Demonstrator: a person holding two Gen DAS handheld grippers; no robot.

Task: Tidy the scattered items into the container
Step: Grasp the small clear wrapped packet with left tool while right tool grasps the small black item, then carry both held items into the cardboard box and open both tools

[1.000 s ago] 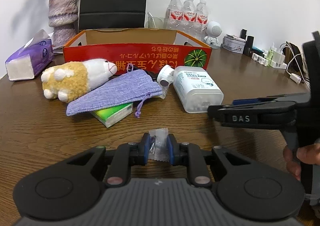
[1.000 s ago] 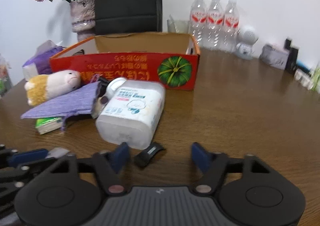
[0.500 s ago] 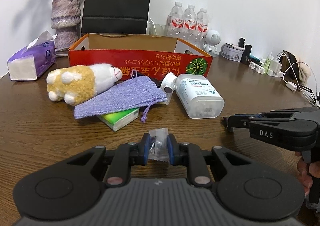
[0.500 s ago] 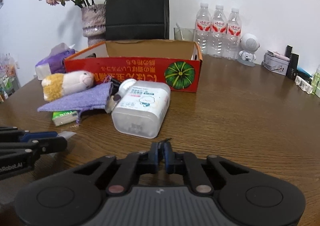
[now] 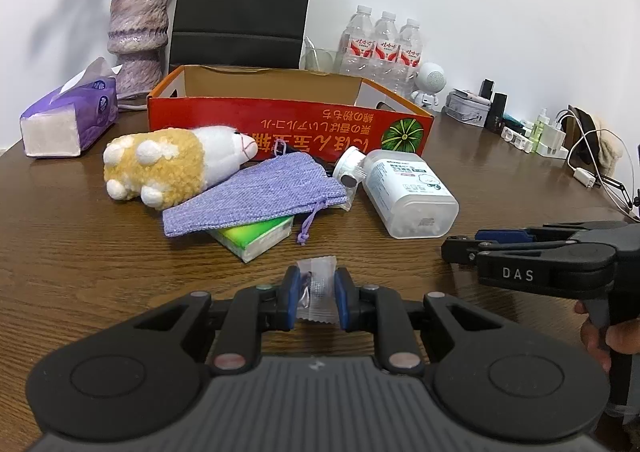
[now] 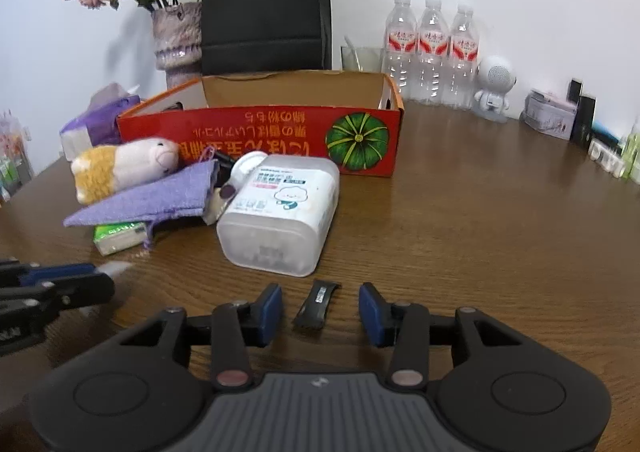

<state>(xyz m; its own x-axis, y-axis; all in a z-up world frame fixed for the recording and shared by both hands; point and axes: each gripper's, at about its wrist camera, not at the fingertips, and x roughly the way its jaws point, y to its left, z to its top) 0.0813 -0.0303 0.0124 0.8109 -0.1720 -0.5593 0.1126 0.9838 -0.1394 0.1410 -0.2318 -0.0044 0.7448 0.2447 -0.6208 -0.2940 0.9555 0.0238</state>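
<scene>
The left gripper [image 5: 316,294] pinches a small clear packet [image 5: 316,292] just above the brown table [image 5: 80,272]. The packet is crinkly, with something dark inside. The right gripper [image 6: 320,308] is opening. A little black clip [image 6: 317,304] lies on the table between its blue pads [image 6: 370,314], which do not touch it. The red box [image 6: 260,132] stands farther back, behind the white tub [image 6: 280,212].

Red cardboard box [image 5: 288,124] open-topped, upright at the back of the bench [image 5: 80,260]. Just before it a heap: plush toy [image 5: 168,164], purple pouch [image 5: 256,192] over green tissue pack [image 5: 256,236], white plastic jar [image 5: 408,192] on its side. Nearer, clear sachet [image 5: 318,284] pinched upright; small black clip [image 6: 318,304] flat on the wood.
</scene>
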